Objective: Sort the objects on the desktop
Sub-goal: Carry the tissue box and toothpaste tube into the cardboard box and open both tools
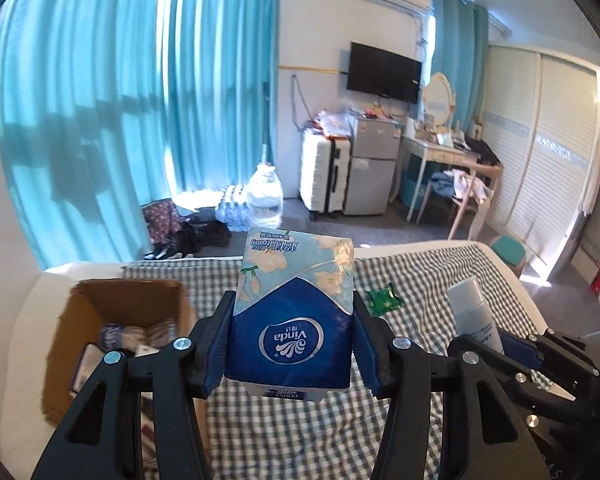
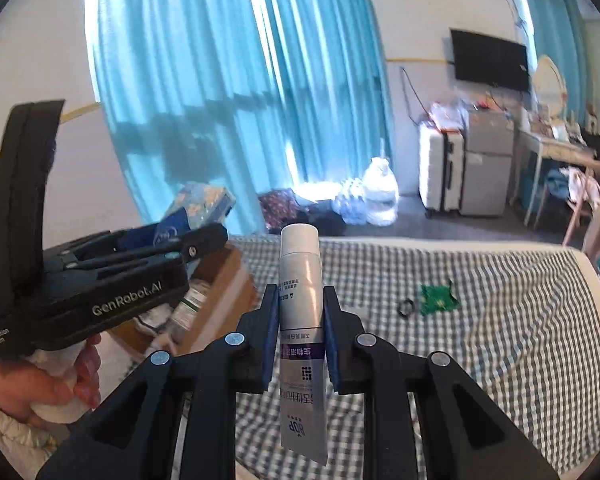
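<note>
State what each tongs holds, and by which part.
Left tongs: a blue-and-floral Vinda tissue pack, clamped across its lower sides. Right tongs: a white-and-silver toothpaste tube, squeezed at mid-body, cap pointing away.

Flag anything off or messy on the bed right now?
Nothing spilled or damaged. Only leftovers: a torn-looking green wrapper and a small black ring lie loose on the checked bedcover, apart from the cardboard box. The tissue pack and white tube are held upright.

Glossy plastic tissue pack, matt cardboard box
</note>
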Demonstrator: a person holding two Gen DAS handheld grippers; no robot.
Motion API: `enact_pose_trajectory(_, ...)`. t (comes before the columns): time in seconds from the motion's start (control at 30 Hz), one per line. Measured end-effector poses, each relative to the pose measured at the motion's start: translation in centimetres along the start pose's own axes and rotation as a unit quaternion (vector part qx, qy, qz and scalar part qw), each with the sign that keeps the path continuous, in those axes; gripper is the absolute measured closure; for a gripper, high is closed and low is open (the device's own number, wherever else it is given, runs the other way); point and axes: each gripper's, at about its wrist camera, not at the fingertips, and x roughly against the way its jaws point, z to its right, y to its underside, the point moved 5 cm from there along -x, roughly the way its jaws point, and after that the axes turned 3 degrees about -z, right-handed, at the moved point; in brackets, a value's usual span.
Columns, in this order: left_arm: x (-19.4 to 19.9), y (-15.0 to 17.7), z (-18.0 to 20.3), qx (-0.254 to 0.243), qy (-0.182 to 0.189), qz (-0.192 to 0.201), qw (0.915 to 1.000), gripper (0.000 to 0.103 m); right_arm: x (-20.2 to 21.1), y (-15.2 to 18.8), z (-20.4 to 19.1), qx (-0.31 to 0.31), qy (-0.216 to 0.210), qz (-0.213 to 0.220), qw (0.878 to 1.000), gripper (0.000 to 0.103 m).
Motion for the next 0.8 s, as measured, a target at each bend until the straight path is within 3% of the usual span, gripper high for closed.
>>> enact_pose_trajectory(0.2, 2.2, 0.2, -4.7, 0.026, -0.024, 0.013, 0.9993, 0.049, -0.4, -1.0, -5.2, 0.039, -0.031, 0.013, 0.999, 0.083)
enact_pose_trajectory(0.4, 3.1, 1.5, -10.2, 0.05, -0.053, 0.009, 0.9973, 0.049, -2.9, -1.1, -9.9, 0.06, -0.065, -0.001, 0.996, 0.083)
enact_pose_trajectory(0.8, -1.4, 5.8, -19.8, 0.111, -0.095, -0.047, 0.9882, 0.049, -10.5, 0.2, -14.3, 0.053, -0.119, -0.048, 0.99, 0.083)
